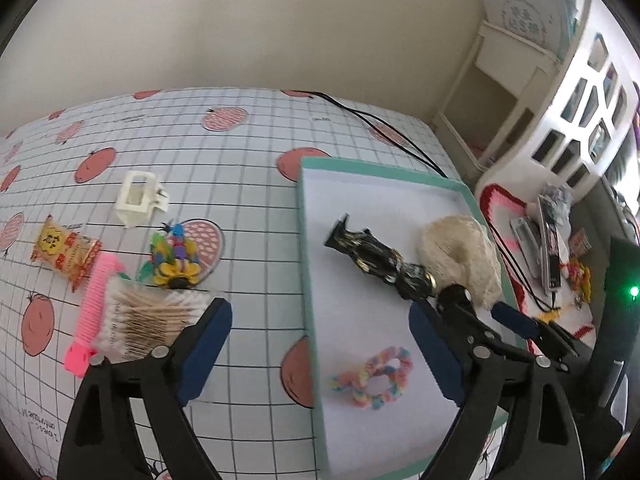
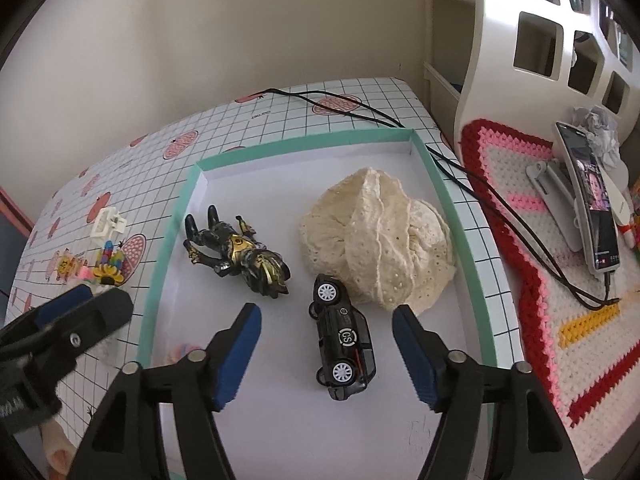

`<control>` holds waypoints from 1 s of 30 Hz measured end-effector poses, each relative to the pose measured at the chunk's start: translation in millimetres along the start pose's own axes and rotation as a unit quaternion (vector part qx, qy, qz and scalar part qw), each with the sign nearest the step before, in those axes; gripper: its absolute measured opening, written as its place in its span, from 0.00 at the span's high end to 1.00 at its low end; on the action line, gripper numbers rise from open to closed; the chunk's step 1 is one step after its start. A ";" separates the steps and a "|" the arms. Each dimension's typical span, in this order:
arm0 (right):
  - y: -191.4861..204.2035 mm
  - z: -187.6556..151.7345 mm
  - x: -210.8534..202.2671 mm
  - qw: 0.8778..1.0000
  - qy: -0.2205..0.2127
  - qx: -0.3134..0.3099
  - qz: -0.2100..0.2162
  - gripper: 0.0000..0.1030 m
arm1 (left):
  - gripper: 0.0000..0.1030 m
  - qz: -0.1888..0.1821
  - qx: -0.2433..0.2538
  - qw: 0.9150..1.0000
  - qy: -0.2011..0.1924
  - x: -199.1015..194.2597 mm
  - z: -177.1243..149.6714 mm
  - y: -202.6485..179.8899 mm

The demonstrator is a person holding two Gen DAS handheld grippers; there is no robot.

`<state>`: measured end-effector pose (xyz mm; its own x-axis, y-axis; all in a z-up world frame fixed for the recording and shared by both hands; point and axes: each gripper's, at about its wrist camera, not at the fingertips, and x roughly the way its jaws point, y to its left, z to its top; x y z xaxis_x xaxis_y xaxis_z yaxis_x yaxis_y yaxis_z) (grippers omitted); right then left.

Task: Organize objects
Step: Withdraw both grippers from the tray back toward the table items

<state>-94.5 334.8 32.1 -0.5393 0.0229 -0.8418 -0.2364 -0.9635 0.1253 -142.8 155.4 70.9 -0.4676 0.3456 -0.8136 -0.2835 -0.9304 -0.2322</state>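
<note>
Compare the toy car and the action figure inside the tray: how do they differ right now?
The toy car is plain black with white wheels; the action figure is black with gold trim. The toy car lies tipped on its side between the open right gripper's fingers, while the action figure lies flat, farther left. Both rest loose inside the teal-rimmed tray.

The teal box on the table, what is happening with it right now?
A person holding two claws is sorting small things into the teal box. The right claw stands open around a black toy car lying inside; the left claw is open over the box edge. A figure, cream cloth and scrunchie are in; cotton swabs and comb wait outside.
</note>
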 end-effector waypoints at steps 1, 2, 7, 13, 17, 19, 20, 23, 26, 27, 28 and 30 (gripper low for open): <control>-0.1 -0.1 0.4 1.000 0.000 0.001 0.000 0.25 | 0.06 0.000 -0.007 1.000 -0.002 -0.3 0.7 2.8; -0.1 -0.6 1.0 1.000 0.001 0.000 0.000 0.21 | 0.06 0.000 -0.013 1.000 -0.004 -0.7 1.3 5.8; -0.1 -1.7 2.8 1.000 0.003 0.000 -0.002 0.16 | 0.05 0.007 -0.023 1.000 -0.008 -0.3 1.9 14.2; 0.4 -2.9 3.5 1.000 0.001 -0.004 -0.002 0.04 | 0.00 0.014 -0.021 1.000 -0.014 0.0 2.5 14.7; 0.5 -2.8 4.1 1.000 0.001 -0.004 -0.003 0.01 | 0.00 0.013 -0.019 1.000 -0.013 -0.3 1.8 14.3; 0.6 -2.5 4.6 1.000 0.001 -0.004 -0.003 0.00 | 0.00 0.013 -0.018 1.000 -0.014 -0.8 1.5 14.3; 0.7 -2.5 5.0 1.000 0.002 -0.003 -0.003 0.00 | 0.00 0.012 -0.018 1.000 -0.015 -1.3 1.5 14.6; 1.2 -2.6 5.6 1.000 0.003 -0.006 -0.005 0.00 | 0.00 0.010 -0.020 1.000 -0.016 -1.3 1.9 15.8; 2.3 -2.6 5.5 1.000 0.002 -0.009 -0.007 0.00 | 0.00 0.012 -0.019 1.000 -0.016 -1.6 2.3 16.7; 2.4 -2.9 4.6 1.000 0.000 -0.010 -0.008 0.00 | 0.00 0.012 -0.020 1.000 -0.015 -1.6 2.4 17.7; 3.1 -2.7 3.9 1.000 -0.002 -0.011 -0.010 0.00 | 0.00 0.009 -0.023 1.000 -0.013 -1.8 2.9 19.6; 5.2 -1.7 -0.7 1.000 -0.012 -0.013 -0.014 0.00 | 0.00 0.005 -0.028 1.000 -0.012 -3.9 4.4 22.4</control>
<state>-94.0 329.3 32.4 -0.5530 0.0554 -0.8314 -0.2307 -0.9690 0.0889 -151.0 133.7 71.2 -0.4906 0.3390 -0.8028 -0.2328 -0.9387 -0.2542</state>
